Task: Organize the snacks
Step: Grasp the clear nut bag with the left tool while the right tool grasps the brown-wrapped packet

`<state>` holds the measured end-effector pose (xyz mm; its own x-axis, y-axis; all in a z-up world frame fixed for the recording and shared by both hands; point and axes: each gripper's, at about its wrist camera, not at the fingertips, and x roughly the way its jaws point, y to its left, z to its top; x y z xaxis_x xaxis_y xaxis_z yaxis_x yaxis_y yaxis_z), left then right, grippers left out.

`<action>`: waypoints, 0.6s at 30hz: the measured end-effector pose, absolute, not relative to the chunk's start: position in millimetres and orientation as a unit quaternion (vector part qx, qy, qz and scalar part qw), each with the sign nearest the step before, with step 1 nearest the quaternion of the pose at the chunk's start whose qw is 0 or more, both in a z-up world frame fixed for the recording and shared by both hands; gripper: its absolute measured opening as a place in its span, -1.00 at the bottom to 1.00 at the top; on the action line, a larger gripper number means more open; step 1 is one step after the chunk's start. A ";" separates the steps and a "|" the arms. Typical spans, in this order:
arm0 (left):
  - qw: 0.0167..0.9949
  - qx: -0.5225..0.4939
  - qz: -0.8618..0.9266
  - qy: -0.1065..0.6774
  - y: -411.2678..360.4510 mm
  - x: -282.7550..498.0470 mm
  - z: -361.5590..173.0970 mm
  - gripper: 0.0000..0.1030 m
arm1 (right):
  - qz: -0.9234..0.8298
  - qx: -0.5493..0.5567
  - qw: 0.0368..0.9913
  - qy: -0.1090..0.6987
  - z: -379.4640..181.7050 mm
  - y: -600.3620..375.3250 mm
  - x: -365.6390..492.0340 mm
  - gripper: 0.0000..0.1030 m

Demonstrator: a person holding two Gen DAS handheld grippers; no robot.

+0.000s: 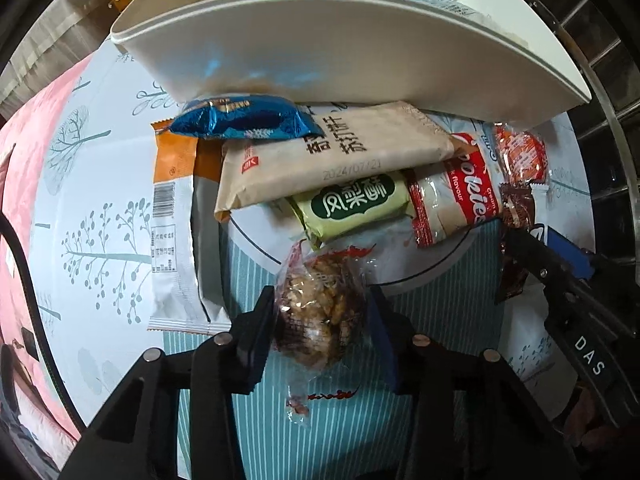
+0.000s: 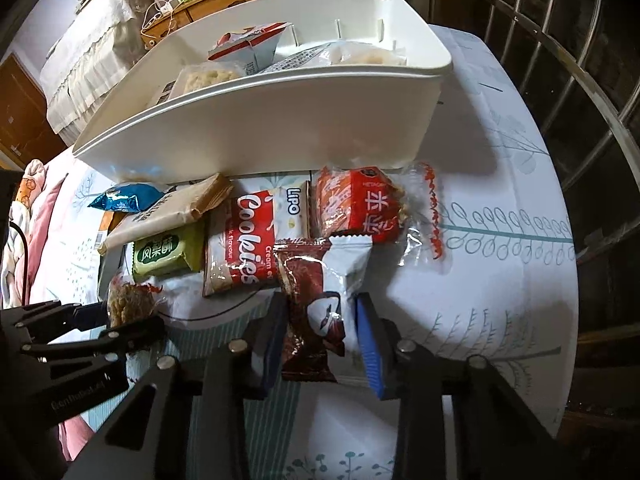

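Left wrist view: left gripper (image 1: 322, 320), bottom centre, is pinching a clear nut-snack packet (image 1: 320, 312) between nearly closed pads on the striped tablecloth (image 1: 340, 420). White bin (image 1: 320, 60) is spanning the top.

Right wrist view: right gripper (image 2: 322, 340), bottom centre, is straddling a brown-and-white wrapper (image 2: 320, 304); the left pad seems to be touching, the right pad sitting just clear of it. Cookies pack (image 2: 244, 248) is lying left of centre.

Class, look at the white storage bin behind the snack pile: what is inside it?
Inside the white bin are a red-and-white carton, a pale crumbly snack pack and other clear-wrapped packs. The front wall hides anything lying lower.
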<state>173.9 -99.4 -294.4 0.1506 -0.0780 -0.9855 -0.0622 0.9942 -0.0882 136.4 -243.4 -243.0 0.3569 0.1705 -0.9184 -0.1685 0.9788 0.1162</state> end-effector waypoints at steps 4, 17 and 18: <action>0.760 -0.055 -0.015 0.647 -101.2 178.2 -283.1 -0.18 | 0.110 0.008 0.825 0.555 -238.6 -244.9 137.6 -0.35; 0.787 -0.042 -0.066 0.611 -101.0 188.2 -217.4 -0.18 | 0.141 0.053 0.840 0.521 -202.2 -240.5 135.8 -0.36; 0.790 -0.046 -0.068 0.607 -98.5 186.6 -213.0 -0.18 | 0.146 0.059 0.843 0.514 -196.7 -238.8 136.4 -0.36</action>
<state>186.6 -98.5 -213.0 0.2532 -0.1629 -0.9536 0.0517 0.9866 -0.1548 136.4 -238.8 -196.7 0.4280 0.3070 -0.8500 -0.1860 0.9503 0.2495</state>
